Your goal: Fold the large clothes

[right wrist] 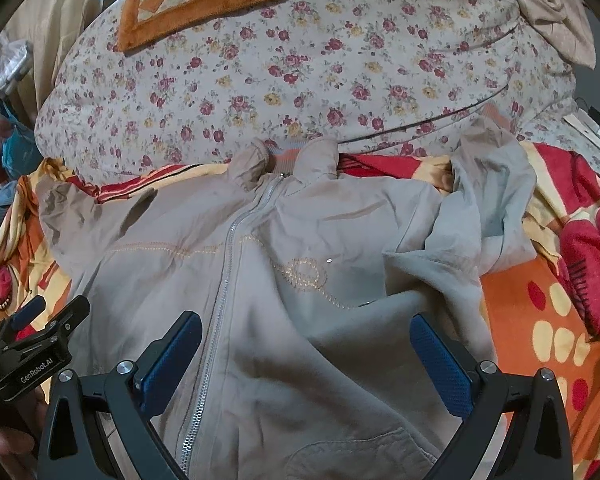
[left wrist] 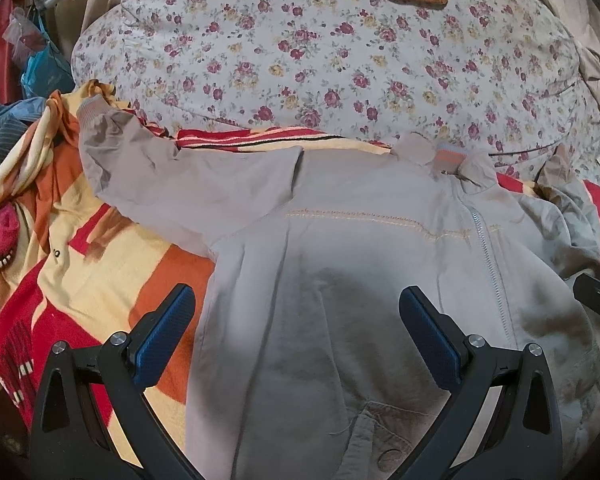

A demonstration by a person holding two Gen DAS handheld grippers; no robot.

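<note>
On blanket (right wrist: pixel 540 300), beige jacket (right wrist: pixel 300 240) zipped, sleeve perhaps bunched

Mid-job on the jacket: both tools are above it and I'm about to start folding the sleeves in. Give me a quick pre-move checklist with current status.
1. Left tool open and empty: ok.
2. Right tool open and empty: ok.
3. Jacket lies front up, zipper closed along the part in view: ok.
4. Left sleeve spread out flat to the side, cuff visible: ok.
5. Right sleeve flat: not ok, it is bunched and folded over itself beside the body.
6. Bottom hem straight: cannot tell, it is below both views.
</note>
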